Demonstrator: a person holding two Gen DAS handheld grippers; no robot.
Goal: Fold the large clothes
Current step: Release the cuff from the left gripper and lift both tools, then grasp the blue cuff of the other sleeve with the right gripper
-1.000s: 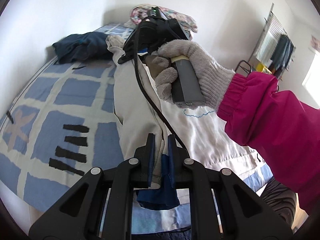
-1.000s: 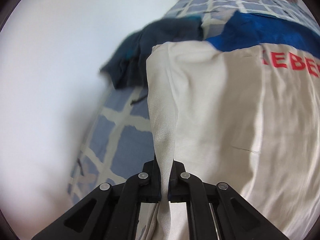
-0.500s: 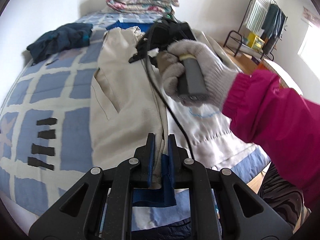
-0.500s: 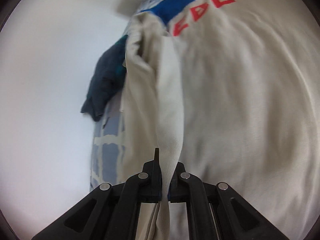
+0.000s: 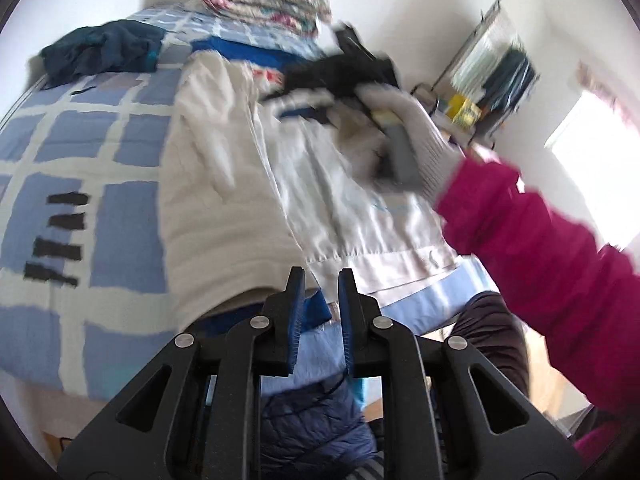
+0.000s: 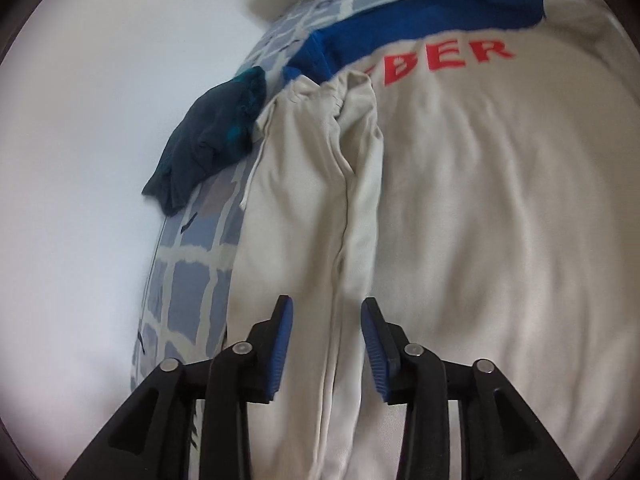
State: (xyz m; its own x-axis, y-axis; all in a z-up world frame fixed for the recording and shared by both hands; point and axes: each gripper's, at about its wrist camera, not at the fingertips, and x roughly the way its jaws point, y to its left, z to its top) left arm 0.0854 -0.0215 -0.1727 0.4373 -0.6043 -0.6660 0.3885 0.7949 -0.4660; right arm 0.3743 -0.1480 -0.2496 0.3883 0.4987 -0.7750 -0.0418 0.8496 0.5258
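A large cream jacket (image 5: 224, 200) with a blue collar, blue cuffs and red letters (image 6: 440, 58) lies spread on the bed. Its left side and sleeve (image 6: 320, 208) are folded over the body. My left gripper (image 5: 319, 280) is open just above the jacket's hem, with the blue hem band (image 5: 316, 314) between the jaws' bases. My right gripper (image 6: 326, 312) is open over the folded sleeve, touching nothing. In the left wrist view the right gripper (image 5: 344, 68) shows blurred above the jacket's chest, held by a gloved hand.
The bed has a blue-and-cream checked cover (image 5: 80, 152). A dark blue garment (image 5: 100, 52) lies crumpled at the far left by the wall. A rolled floral quilt (image 5: 264, 4) lies at the head. A clothes rack (image 5: 492, 68) stands to the right. A navy quilted item (image 5: 316, 424) lies below the bed edge.
Both grippers have opened and let go of the jacket's edge. The folded side now lies flat on the jacket. The right hand has moved up and away.
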